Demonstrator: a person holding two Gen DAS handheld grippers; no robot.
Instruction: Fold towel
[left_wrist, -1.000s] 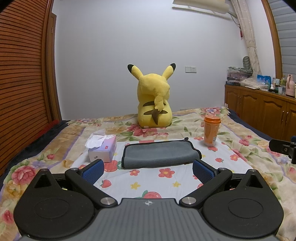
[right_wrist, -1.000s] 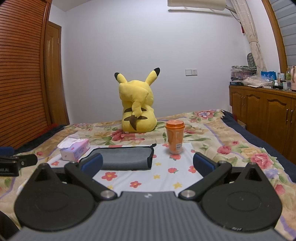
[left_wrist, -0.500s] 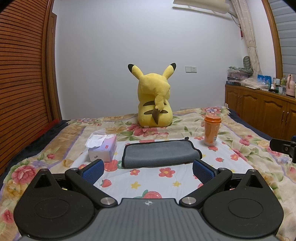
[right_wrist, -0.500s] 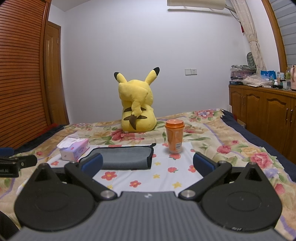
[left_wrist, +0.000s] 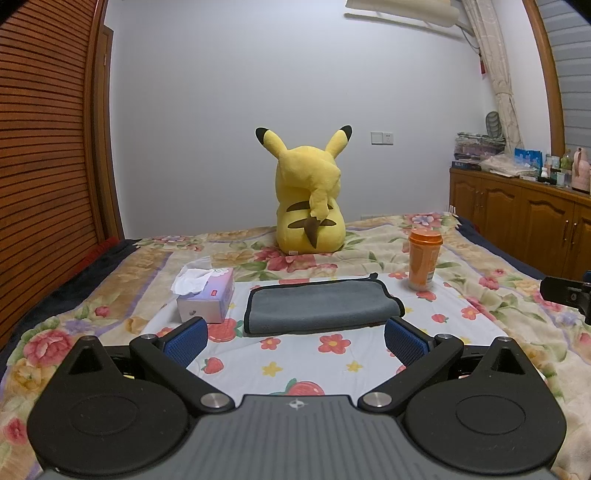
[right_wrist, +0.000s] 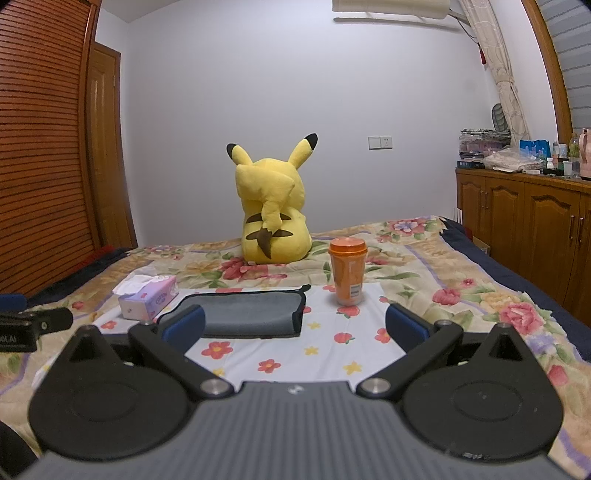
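Right, both grippers hang low over the bed, and neither touches anything. Left gripper (left_wrist: 295, 338) has its blue-padded fingers (left_wrist: 186, 339) spread wide with nothing between them; right gripper (right_wrist: 295, 325) shows the same wide-open spread, nothing held.

Grey towel (left_wrist: 321, 304) lies folded into a flat rectangle on the white floral cloth (left_wrist: 295, 362), dead ahead at twelve o'clock from the left gripper, beyond its fingertips. From the right gripper it sits at about eleven o'clock (right_wrist: 247, 315), its left end hidden behind that gripper's left finger.

Tissue box (left_wrist: 207, 295) rests just beside the towel at its nine o'clock. Orange cup (left_wrist: 424, 258) stands upright near the towel's far right corner, at two o'clock, apart from it. Yellow plush (left_wrist: 310, 199) sits at twelve, well beyond the towel, back turned.
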